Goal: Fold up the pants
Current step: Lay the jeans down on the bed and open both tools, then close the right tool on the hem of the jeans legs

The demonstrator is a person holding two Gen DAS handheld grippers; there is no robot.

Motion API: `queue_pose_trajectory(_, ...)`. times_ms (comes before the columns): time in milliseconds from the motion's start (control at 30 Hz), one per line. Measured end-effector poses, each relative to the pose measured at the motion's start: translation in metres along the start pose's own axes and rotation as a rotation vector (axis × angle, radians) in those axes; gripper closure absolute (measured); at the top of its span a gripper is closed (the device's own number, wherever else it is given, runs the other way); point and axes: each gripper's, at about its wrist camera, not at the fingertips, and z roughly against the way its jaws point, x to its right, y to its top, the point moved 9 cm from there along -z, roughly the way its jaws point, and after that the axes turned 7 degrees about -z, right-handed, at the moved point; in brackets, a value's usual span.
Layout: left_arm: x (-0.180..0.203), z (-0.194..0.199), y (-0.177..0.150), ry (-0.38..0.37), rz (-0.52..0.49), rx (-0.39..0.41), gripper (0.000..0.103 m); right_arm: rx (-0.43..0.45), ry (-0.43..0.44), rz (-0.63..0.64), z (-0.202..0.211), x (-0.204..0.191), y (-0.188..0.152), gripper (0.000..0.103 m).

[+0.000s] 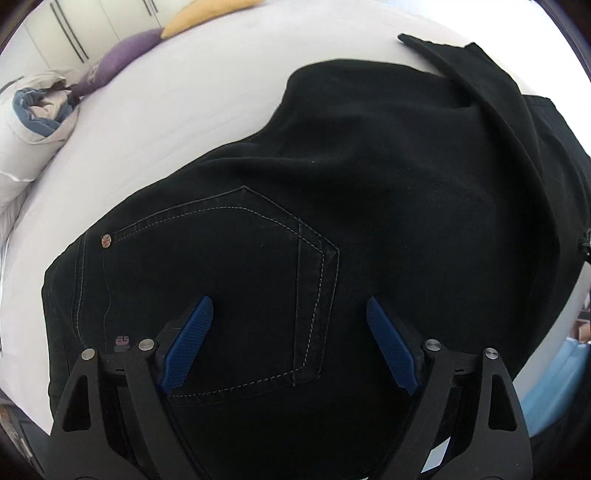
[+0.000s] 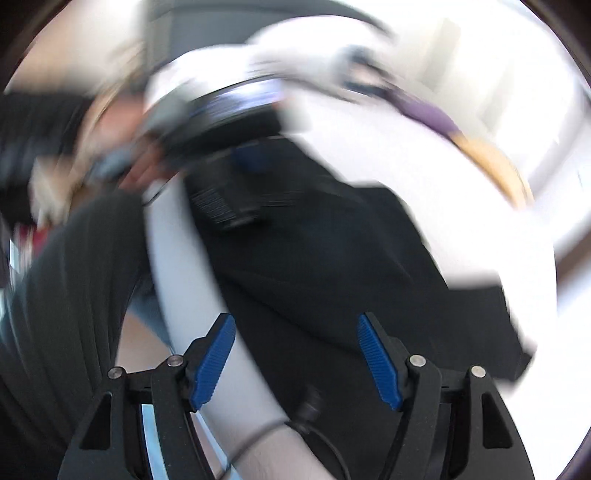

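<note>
Black pants (image 1: 369, 177) lie folded on a white bed (image 1: 177, 96), seat side up, with a stitched back pocket (image 1: 236, 266) and a small rivet at its corner. My left gripper (image 1: 290, 306) hovers over that pocket, open, its blue pads (image 1: 188, 347) wide apart with nothing between them. The right wrist view is heavily blurred. There my right gripper (image 2: 295, 321) is open above the pants (image 2: 332, 266) near the bed's edge, gripping nothing. The other gripper's dark body (image 2: 229, 206) shows blurred at upper left over the cloth.
A rolled white and blue duvet (image 1: 33, 110), a purple pillow (image 1: 122, 55) and a yellow pillow (image 1: 207, 14) lie at the far side of the bed. White cupboards stand behind. A person's dark clothing (image 2: 66, 280) fills the left of the right wrist view.
</note>
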Motion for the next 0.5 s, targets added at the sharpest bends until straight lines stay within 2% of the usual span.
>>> queue_pose_trajectory(100, -0.003, 0.013, 0.009, -0.027, 0.038, -0.003, 0.020, 0.022, 0.017, -0.280, 0.015, 0.066, 0.003, 0.032)
queue_pose_trajectory(200, -0.001, 0.033, 0.032, -0.060, 0.081, 0.061, 0.019, 0.037, 0.022, -0.470, 0.019, 0.127, 0.018, 0.031)
queue_pose_trajectory(267, -0.001, 0.036, 0.044, -0.076, 0.116, 0.076, 0.019, 0.042, 0.026, -0.560, 0.017, 0.158, 0.030, 0.030)
queue_pose_trajectory(300, -0.001, 0.034, 0.049, -0.107, 0.150, 0.078, 0.019, 0.038, 0.024, -0.626, 0.011, 0.180, 0.040, 0.030)
queue_pose_trajectory(367, 0.000, 0.023, 0.056, -0.170, 0.205, 0.070, 0.019, -0.001, -0.018, -0.714, -0.003, 0.207, 0.053, 0.030)
queue_pose_trajectory(467, 0.008, -0.008, 0.047, -0.150, 0.208, -0.017, 0.020, -0.105, -0.087, -0.780, -0.039, 0.242, 0.063, 0.030)
queue_pose_trajectory(500, 0.013, -0.012, 0.042, -0.125, 0.190, -0.017, 0.019, -0.136, -0.115, -0.797, -0.052, 0.256, 0.066, 0.030)
